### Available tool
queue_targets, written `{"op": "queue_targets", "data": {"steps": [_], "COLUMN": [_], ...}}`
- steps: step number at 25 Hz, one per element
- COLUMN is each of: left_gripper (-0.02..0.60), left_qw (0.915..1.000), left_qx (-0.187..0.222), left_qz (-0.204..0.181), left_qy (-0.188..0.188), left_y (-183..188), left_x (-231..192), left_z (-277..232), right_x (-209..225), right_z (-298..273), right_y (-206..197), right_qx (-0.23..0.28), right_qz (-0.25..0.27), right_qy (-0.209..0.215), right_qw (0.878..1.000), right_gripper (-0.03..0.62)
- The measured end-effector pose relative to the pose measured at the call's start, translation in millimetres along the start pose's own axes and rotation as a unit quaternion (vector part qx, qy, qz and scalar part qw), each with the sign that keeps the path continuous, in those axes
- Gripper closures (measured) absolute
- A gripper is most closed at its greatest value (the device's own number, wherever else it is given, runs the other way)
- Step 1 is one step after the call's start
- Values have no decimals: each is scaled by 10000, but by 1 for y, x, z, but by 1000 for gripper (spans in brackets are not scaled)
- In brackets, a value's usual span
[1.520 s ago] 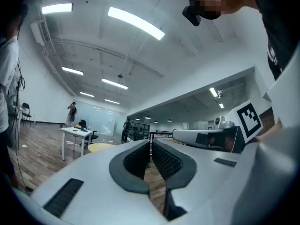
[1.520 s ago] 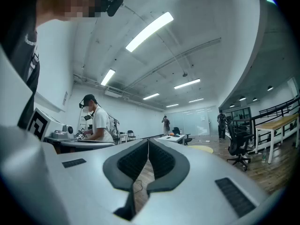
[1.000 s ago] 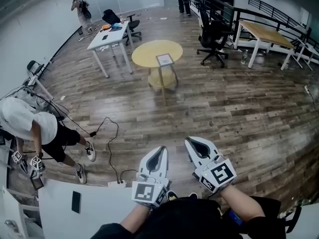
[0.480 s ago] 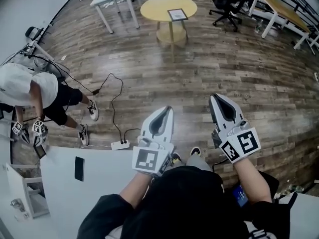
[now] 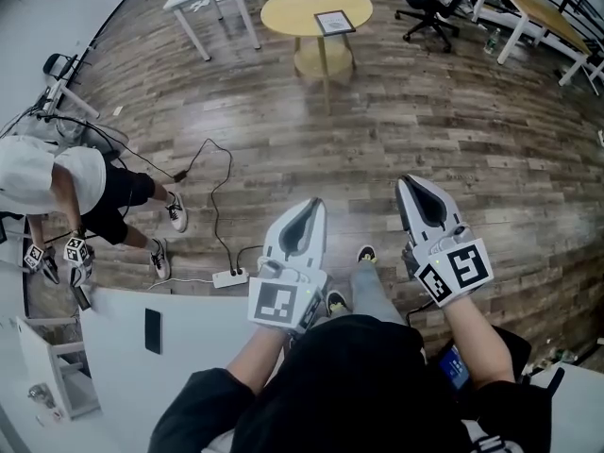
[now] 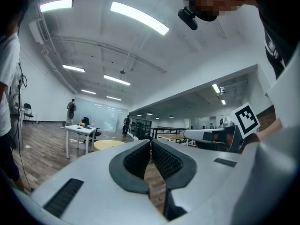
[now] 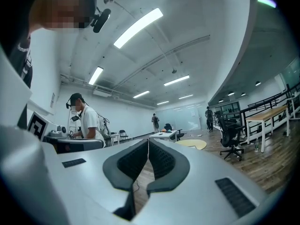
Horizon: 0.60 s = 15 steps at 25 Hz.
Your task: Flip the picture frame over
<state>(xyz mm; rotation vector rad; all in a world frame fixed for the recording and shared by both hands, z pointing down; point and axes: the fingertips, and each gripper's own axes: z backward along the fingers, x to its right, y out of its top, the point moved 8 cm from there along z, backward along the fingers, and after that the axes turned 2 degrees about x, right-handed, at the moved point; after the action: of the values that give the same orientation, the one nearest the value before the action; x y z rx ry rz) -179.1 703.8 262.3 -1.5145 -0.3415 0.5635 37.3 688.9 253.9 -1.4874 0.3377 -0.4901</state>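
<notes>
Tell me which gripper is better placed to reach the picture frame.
Left, slightly: the left gripper lines up with the picture frame on the round table; the right gripper sits further aside. Both are shut and distant.

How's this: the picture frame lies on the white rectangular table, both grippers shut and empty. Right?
No. The head view shows the picture frame on the round yellow table. Left gripper and right gripper are shut and empty.

Bright ceiling strip lights gloss the wood floor; fisheye edges bend.
</notes>
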Motion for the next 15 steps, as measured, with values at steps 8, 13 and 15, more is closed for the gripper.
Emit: {"op": "queue_targets", "data": {"steps": [8,13,15], "left_gripper": [551,551,551], "left_qw": [9994,9991,9987], "left_qx": [-281,-344,-409], "left_qz": [-117,-75,-113], "left_qy": [165,220,274], "left_y": [-14,-16,-16], "left_x": [-20,-24,-23], "left_z": [-65,-122,-144], "right_x": [55,102,121], "right_z": [-44,-76,-86], "right_y": [-8,-7,-6], "right_qx": [18,47,69], "right_qz": [73,68,40], "right_qy": [184,306,333], "right_qw": [9998,9995,9994], "right_gripper": [575,576,576]}}
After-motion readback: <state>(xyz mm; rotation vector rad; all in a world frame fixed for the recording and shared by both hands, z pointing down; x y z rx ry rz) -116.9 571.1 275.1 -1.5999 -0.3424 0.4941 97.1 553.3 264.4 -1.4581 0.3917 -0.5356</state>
